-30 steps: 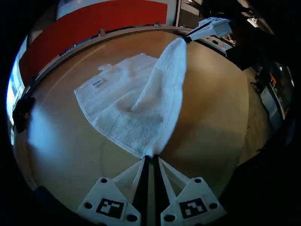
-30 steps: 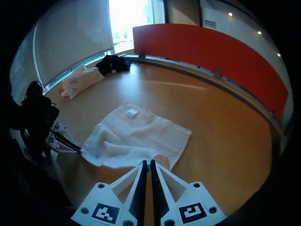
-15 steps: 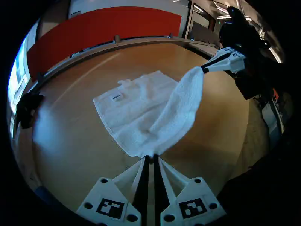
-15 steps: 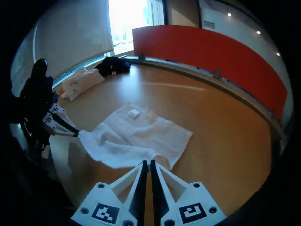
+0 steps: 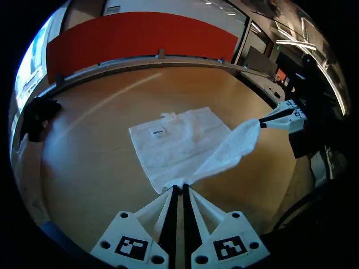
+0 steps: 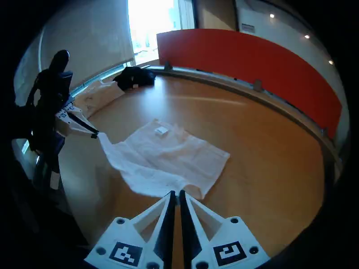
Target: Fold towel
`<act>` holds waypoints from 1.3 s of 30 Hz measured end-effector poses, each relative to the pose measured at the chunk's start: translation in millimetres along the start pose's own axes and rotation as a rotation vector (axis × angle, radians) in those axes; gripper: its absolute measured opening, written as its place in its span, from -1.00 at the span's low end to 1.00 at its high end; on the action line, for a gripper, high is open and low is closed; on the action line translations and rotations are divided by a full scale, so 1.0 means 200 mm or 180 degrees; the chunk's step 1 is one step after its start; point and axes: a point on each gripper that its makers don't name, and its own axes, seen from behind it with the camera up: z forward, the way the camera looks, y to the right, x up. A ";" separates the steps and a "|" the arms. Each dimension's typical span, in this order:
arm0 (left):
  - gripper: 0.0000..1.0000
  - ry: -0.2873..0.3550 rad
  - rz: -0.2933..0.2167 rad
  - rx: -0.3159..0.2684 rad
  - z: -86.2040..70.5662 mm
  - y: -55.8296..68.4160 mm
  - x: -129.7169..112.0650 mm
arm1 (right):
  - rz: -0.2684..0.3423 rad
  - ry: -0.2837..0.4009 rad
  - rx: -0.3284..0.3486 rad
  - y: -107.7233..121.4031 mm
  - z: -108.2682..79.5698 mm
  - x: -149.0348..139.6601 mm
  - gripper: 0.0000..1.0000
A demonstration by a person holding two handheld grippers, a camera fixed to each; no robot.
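Left gripper view: the wooden table (image 5: 85, 152) carries the white towel (image 5: 179, 143), spread ahead of the jaws; the left gripper (image 5: 179, 187) clamps its near corner, and off to the right the right gripper (image 5: 261, 123) pinches another corner, raised off the tabletop.

The towel (image 5: 179, 143) is plain white with a nubby terry texture, and its small tag (image 5: 157, 132) is white with a faint dark mark. The desk (image 5: 89, 157) is warm orange-brown wood. The panel (image 5: 143, 36) behind it is flat bright red. The left tongs (image 5: 181, 188) and right tongs (image 6: 176, 193) are white with black inner edges and black-and-white square markers. A bundle (image 6: 134, 77) is black, and the cloth (image 6: 101, 95) beside it is off-white.
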 end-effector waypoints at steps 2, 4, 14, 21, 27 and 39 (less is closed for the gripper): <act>-0.83 0.0026 -0.0089 0.0000 -0.01 -0.01 0.02 | 0.0007 0.0003 -0.0003 0.00 0.00 0.00 -0.84; -0.83 0.0055 -0.0187 -0.0010 -0.02 -0.02 0.05 | 0.0014 0.0007 -0.0005 0.00 -0.01 0.00 -0.84; -0.83 0.0199 -0.0536 -0.0086 -0.04 -0.01 0.18 | 0.0041 0.0032 -0.0020 0.02 -0.02 0.02 -0.84; -0.83 0.0205 -0.0527 -0.0059 0.01 -0.06 0.25 | 0.0035 0.0047 -0.0034 0.06 0.01 0.09 -0.84; -0.83 0.0220 -0.0558 -0.0056 0.07 -0.13 0.30 | 0.0010 0.0027 -0.0041 0.12 0.06 0.15 -0.84; -0.83 0.0202 -0.0597 -0.0056 0.23 -0.23 0.36 | 0.0092 -0.0085 -0.0059 0.26 0.22 0.19 -0.84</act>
